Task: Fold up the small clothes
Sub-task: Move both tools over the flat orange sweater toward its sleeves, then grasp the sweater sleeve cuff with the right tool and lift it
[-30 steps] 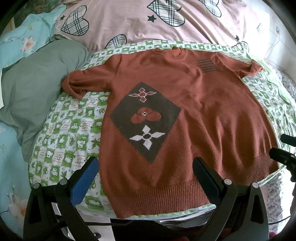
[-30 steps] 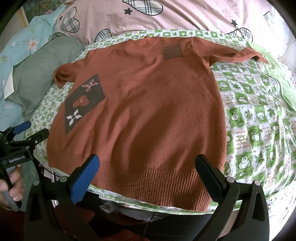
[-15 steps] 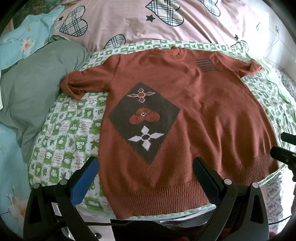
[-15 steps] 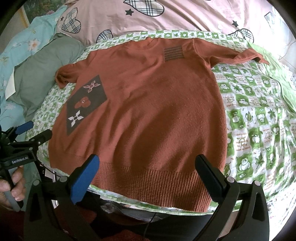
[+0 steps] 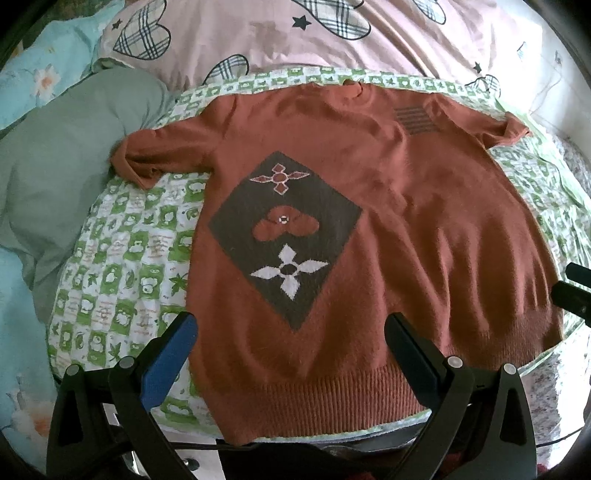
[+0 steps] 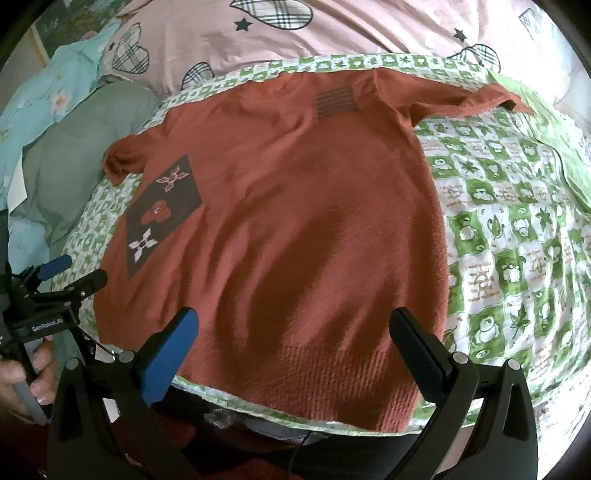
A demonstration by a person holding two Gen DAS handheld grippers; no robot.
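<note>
Lying flat and face up on the green-and-white checked quilt (image 5: pixel 122 266), the rust-orange sweater (image 5: pixel 388 229) is fully spread out, nothing folded yet. Its long axis runs near to far: ribbed hem (image 5: pixel 325 398) at the near edge of the bed, neckline (image 5: pixel 351 86) at the far end, pointing toward the pink blanket with plaid hearts (image 5: pixel 295 33). It's slightly skewed, so the hem slants a bit across the bed edge. Short sleeves stick out to each side; the left one (image 5: pixel 159 151) is a bit bunched at the cuff and reaches toward a grey-green pillow (image 5: pixel 62 166), the right one (image 6: pixel 465 99) stretches out flatter over the quilt. On the left half of the front there's a dark diamond patch with flowers (image 5: pixel 284 236), and a small striped patch (image 6: pixel 338 101) sits up near the right shoulder.

Left gripper (image 5: pixel 290 334) hovers over the near left part of the hem, jaws spread wide, holding nothing. Right gripper (image 6: pixel 293 330) is the same deal over the near right part of the hem, wide apart and empty. In the right wrist view you can see the left gripper off at the left edge, with the person's hand (image 6: pixel 26 376) wrapped around its handle.
</note>
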